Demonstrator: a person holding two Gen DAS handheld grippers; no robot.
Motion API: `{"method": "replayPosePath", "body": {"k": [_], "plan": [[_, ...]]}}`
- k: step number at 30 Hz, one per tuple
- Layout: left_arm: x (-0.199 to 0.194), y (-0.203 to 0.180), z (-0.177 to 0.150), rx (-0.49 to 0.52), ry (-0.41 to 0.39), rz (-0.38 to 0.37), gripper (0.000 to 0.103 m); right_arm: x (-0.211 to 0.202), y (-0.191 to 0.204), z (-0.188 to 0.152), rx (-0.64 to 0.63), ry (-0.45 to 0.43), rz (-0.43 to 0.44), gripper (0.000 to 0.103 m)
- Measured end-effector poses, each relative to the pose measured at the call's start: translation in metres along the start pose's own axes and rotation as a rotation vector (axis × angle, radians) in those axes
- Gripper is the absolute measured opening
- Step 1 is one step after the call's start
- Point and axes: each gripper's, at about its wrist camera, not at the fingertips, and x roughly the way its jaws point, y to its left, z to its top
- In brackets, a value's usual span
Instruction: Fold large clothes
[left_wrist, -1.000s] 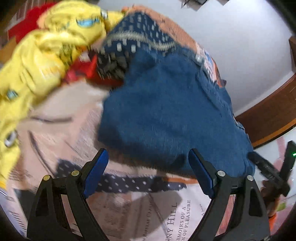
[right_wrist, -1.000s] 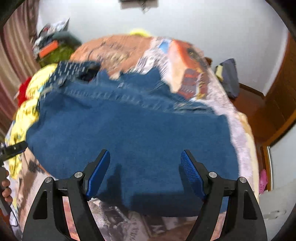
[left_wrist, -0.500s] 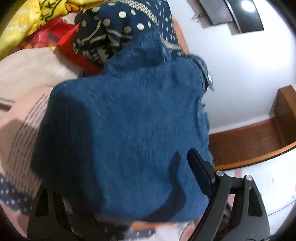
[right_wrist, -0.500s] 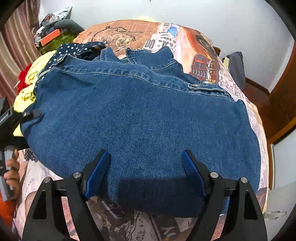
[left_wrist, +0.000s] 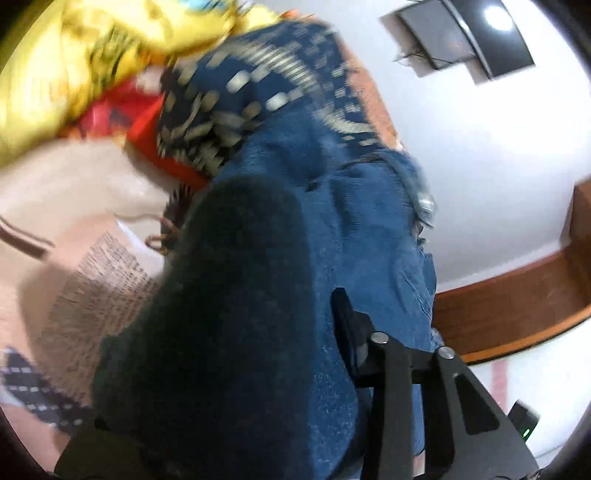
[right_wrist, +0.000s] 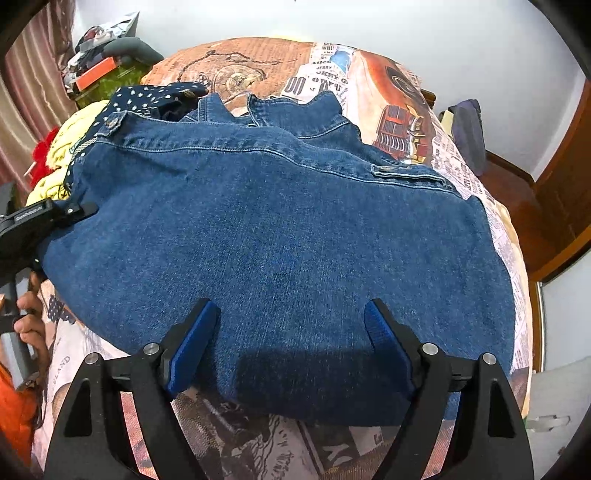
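A blue denim jacket (right_wrist: 280, 229) lies spread, back up, over the bed, collar at the far side. My right gripper (right_wrist: 290, 310) hovers open over its near hem, with nothing pinched between the blue pads. In the left wrist view the denim jacket (left_wrist: 351, 229) bulges up between the jaws of my left gripper (left_wrist: 255, 317). Those jaws are closing on the fold. It hides one finger, while the other finger (left_wrist: 347, 325) presses against the cloth. The left gripper (right_wrist: 79, 212) also shows in the right wrist view, clamped on the jacket's left edge, with a hand (right_wrist: 31, 325) below it.
A heap of clothes lies left of the jacket: yellow cloth (left_wrist: 74, 66), red cloth (left_wrist: 147, 125) and a navy dotted garment (left_wrist: 258, 92). A newspaper-print bedsheet (right_wrist: 388, 96) covers the bed. A dark cloth (right_wrist: 467, 136) hangs off its far right edge, and brown wooden trim (right_wrist: 561, 192) stands beyond.
My left gripper has pushed in over the jacket's edge and its jaws have narrowed around a fold of denim. The right gripper has stayed put. The jacket now lies flatter.
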Motion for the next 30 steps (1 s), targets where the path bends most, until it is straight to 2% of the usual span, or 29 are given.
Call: {"method": "replayPosePath", "body": {"k": [2,8,13,17,21,24,27,30], "plan": [[-0.018,-0.02,0.0,0.085,-0.043,0.004,0.035,-0.003,0.0,0.001,-0.008,0.006,0.002,0.08],[-0.083,-0.087,0.005,0.25,-0.183,-0.108,0.026,-0.024,0.012,0.014,-0.021,-0.033,0.059,0.08],[-0.129,-0.126,-0.006,0.398,-0.289,-0.135,0.023,-0.032,0.046,0.024,-0.084,-0.073,0.127,0.08],[-0.148,-0.124,-0.006,0.382,-0.31,-0.158,0.022,-0.016,0.073,0.019,-0.151,-0.048,0.15,0.08],[-0.139,-0.117,0.0,0.379,-0.292,-0.086,0.022,0.004,0.087,0.013,-0.168,0.011,0.211,0.08],[-0.129,-0.11,-0.002,0.366,-0.277,-0.029,0.022,0.023,0.081,0.011,-0.117,0.086,0.259,0.08],[-0.127,-0.108,-0.004,0.357,-0.273,-0.018,0.022,0.02,0.067,0.014,-0.081,0.09,0.312,0.08],[-0.123,-0.121,-0.004,0.383,-0.268,-0.02,0.022,0.01,0.049,0.015,-0.04,0.061,0.314,0.08]]}}
